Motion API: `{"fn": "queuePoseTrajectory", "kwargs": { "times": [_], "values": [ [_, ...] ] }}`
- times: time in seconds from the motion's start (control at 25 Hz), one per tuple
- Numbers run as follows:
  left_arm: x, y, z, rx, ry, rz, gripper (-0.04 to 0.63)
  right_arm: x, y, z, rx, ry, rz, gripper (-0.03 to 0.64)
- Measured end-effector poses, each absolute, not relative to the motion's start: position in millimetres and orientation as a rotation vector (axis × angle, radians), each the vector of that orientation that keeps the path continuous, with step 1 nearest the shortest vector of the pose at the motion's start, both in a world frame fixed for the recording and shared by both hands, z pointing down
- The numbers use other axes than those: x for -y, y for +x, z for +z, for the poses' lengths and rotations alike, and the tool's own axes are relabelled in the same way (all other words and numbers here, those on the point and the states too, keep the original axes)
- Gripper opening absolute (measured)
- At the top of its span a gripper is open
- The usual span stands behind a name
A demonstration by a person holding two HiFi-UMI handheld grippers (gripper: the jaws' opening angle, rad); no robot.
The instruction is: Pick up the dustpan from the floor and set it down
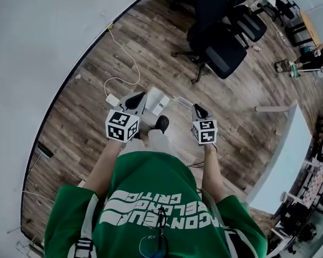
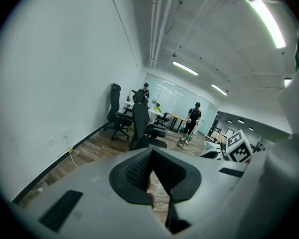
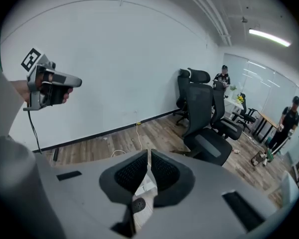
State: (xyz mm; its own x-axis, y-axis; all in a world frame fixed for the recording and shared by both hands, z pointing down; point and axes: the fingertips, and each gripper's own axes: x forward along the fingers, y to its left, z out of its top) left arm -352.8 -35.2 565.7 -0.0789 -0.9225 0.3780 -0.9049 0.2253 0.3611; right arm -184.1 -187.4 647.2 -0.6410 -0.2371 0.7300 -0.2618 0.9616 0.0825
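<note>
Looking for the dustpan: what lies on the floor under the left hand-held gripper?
A white object shows partly beside the left hand-held gripper; the rest is covered. A black shoe stands nearby.

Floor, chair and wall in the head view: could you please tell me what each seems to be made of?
Floor: wood or wood-look laminate, matt; brown grain and plank seams show.
Chair: black, probably fabric or mesh on a plastic frame; the surface looks dull, with no shine.
Wall: smooth white paint, likely over plaster; no texture is visible.
</note>
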Motion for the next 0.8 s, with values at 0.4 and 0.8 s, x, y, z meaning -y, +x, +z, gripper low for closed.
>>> {"fn": "queuePoseTrajectory", "kwargs": {
  "times": [0.4,0.8],
  "values": [
    [40,-351,579,2.008,1.578,-0.054,0.000,201,-198,711,2.126,0.101,-0.042,0.033],
    [42,-360,585,2.030,1.498,-0.060,0.000,187,-213,774,1.907,-0.219,-0.083,0.203]
  ]
}}
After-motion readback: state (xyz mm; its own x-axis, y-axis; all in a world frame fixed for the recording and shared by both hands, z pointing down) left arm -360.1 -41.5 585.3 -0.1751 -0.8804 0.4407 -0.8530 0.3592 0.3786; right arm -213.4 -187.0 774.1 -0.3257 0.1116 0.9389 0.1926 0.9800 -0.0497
